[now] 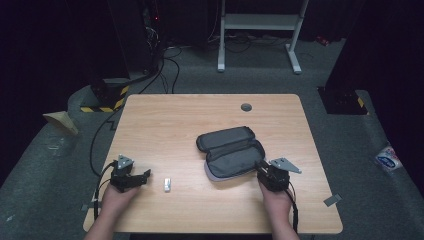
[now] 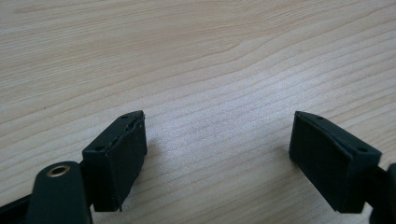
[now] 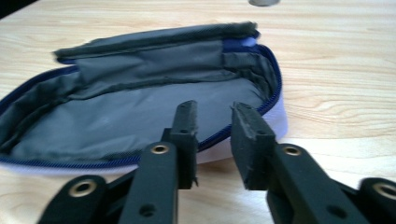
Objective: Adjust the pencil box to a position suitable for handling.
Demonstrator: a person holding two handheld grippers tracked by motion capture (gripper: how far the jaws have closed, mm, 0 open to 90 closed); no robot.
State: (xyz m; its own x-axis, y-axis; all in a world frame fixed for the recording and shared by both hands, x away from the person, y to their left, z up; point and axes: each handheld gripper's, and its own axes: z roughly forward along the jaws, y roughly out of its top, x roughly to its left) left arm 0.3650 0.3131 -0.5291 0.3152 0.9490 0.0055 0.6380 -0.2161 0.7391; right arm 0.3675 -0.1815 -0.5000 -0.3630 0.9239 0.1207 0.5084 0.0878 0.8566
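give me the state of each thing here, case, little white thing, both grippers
pencil case: unzipped, lying open on the table, nothing seen inside
small white object: lying flat on the table, untouched, between the two grippers
left gripper: jaws wide apart, nothing between them, low over bare wood
right gripper: jaws narrowly apart at the case's near rim, not pressing on it

Bench (image 1: 165,120) was pale wood-grain laminate, smooth, faint sheen. Pouch (image 3: 140,116) was grey woven cloth, matt, lining slightly creased, edged with a blue zip; its underside looked white and smooth. My right hand-held gripper (image 3: 212,140) had matt black plastic jaws, pads rough-edged, with brass-coloured metal eyelets. Floor (image 1: 350,145) was grey carpet.
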